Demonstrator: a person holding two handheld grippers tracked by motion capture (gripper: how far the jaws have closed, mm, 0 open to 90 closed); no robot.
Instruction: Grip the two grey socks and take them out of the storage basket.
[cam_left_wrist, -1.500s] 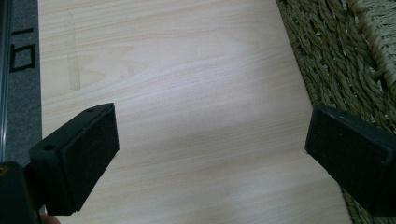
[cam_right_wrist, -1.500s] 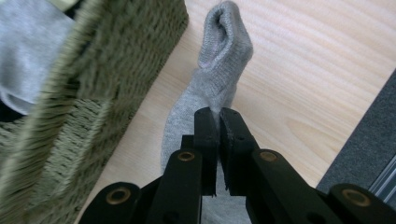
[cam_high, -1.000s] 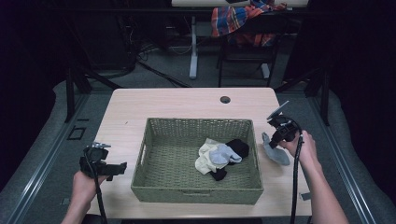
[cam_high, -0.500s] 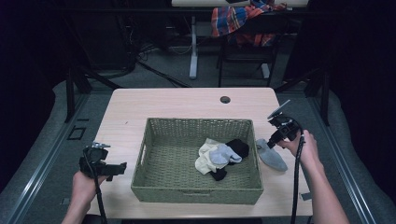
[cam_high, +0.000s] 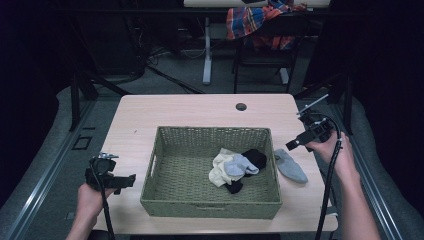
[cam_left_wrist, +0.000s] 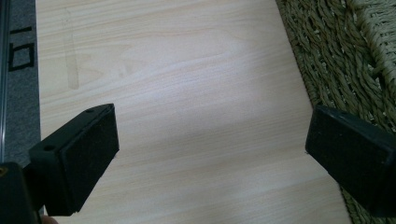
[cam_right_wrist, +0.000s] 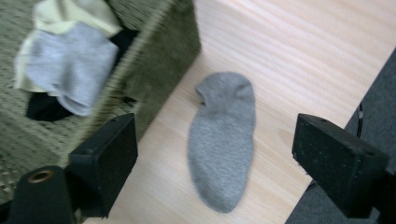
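A grey sock (cam_high: 291, 165) (cam_right_wrist: 222, 138) lies flat on the table just right of the green woven basket (cam_high: 210, 135). My right gripper (cam_high: 294, 144) (cam_right_wrist: 217, 156) hangs above the sock; its jaws have just been opening and stand wide apart with nothing between them. Inside the basket sits a small heap of socks (cam_high: 236, 167) (cam_right_wrist: 65, 58): pale yellow, light grey and black. My left gripper (cam_high: 130, 179) (cam_left_wrist: 210, 147) rests open low over bare table, left of the basket (cam_left_wrist: 345, 56).
The light wooden table (cam_high: 190, 112) has a round cable hole (cam_high: 241, 106) at its far edge. A chair with a plaid cloth (cam_high: 260, 22) stands behind the table. Grey floor (cam_right_wrist: 369, 93) lies beyond the right table edge.
My right gripper let go of the grey sock, which now lies flat on the table, and rose away from it. The left gripper stayed put.
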